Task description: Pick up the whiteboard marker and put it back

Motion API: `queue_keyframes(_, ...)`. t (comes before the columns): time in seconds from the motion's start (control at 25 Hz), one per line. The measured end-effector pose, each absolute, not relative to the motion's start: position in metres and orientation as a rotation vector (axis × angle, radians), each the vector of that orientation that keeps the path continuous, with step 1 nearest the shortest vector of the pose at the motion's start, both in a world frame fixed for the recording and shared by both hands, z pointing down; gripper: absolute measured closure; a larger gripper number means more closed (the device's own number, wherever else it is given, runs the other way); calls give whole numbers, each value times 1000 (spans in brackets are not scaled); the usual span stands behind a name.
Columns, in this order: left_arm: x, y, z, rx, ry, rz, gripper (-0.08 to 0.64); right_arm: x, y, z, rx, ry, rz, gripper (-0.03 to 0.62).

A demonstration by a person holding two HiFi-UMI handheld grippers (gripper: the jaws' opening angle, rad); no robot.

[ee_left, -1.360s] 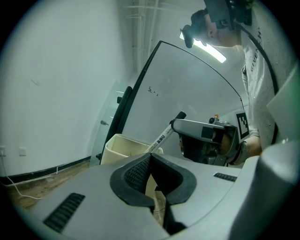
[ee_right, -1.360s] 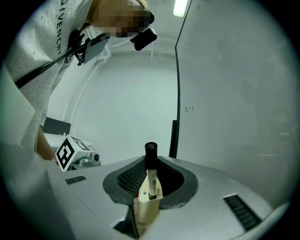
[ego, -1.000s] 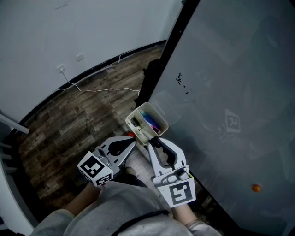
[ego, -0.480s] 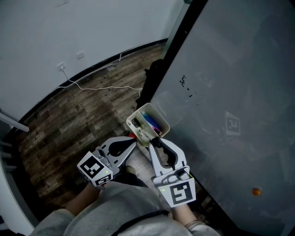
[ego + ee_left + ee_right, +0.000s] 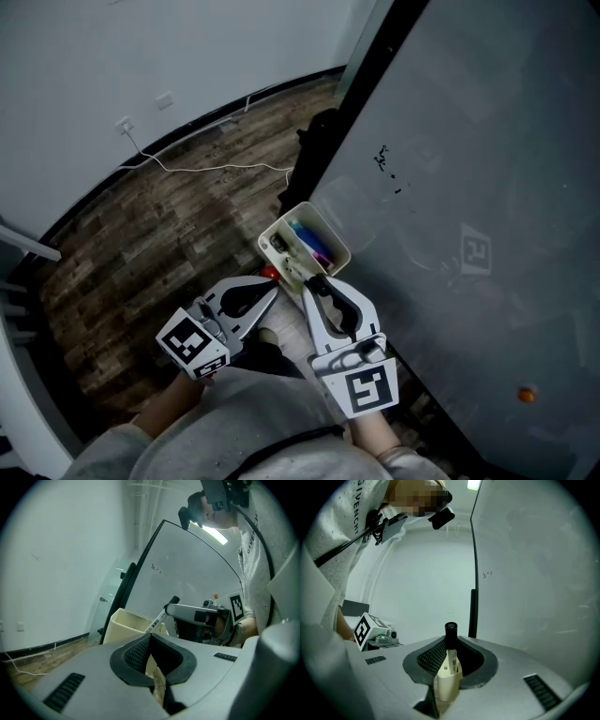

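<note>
Marker held in the right gripper, over the pen box

One whiteboard marker (image 5: 449,662) is clamped between the jaws of the right gripper (image 5: 309,284), gripped near its black end, with the white barrel slanting down towards the single cream box (image 5: 281,225) fixed at the edge of the whiteboard (image 5: 469,187). One blue pen and one pink pen can be made out inside the box. The left gripper (image 5: 271,293) has its jaws pressed together on nothing, with its tips just beside the box and near the right gripper's.
</note>
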State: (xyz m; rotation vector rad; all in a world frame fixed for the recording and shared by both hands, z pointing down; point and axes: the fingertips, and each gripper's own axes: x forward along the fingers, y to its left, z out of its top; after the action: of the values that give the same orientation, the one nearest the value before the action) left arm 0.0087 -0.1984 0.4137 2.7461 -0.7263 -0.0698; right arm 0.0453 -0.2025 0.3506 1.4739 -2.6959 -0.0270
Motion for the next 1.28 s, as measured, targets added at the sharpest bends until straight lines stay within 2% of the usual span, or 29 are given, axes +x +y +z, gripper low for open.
queue_keyframes(1.28, 2, -186, 445, 2655, -751, -34, 545, 42, -202, 382, 1486, -2649, 9, 515)
